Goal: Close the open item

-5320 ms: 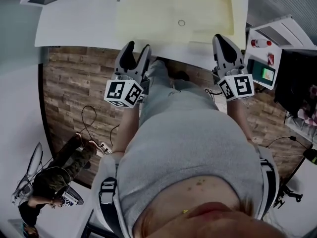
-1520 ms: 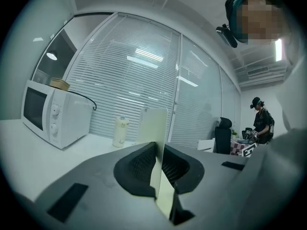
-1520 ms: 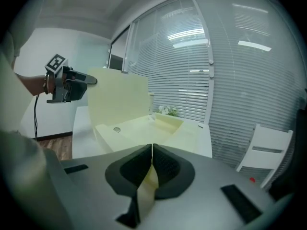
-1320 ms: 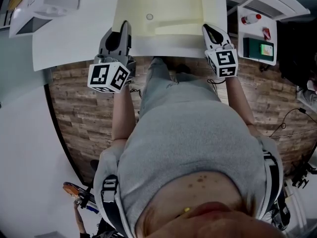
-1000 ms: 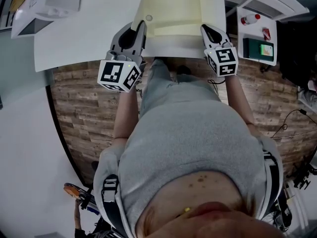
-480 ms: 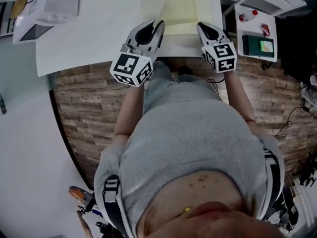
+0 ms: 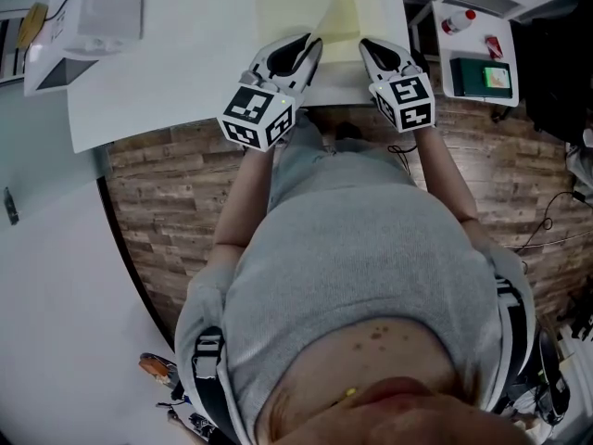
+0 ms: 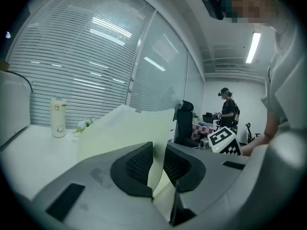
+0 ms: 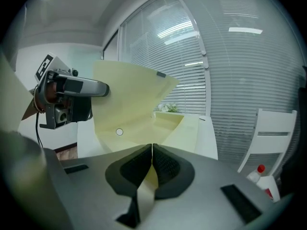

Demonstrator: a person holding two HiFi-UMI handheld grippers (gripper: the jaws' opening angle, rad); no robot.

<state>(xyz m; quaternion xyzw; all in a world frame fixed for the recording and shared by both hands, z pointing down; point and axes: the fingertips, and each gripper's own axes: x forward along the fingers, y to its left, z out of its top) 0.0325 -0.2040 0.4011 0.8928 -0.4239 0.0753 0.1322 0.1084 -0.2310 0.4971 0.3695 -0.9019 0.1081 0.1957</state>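
Grey jaws of the left tool (image 8: 158, 150) have just been easing apart around the raised cover of the yellow folder (image 7: 371, 7), likely to let it fall shut. The right tool (image 9: 152, 147) clamps the other leaf, pinning it at the near edge of the white surface (image 7: 167, 82).

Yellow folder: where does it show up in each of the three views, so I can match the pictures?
Head view: the yellow folder lies at top centre, at the table's near edge.
Left gripper view: centre, a pale sheet standing up just left of the middle.
Right gripper view: centre, a flap curving upward, with a round snap at lower left.
Shared landmark: the white table under it, seen in all three.
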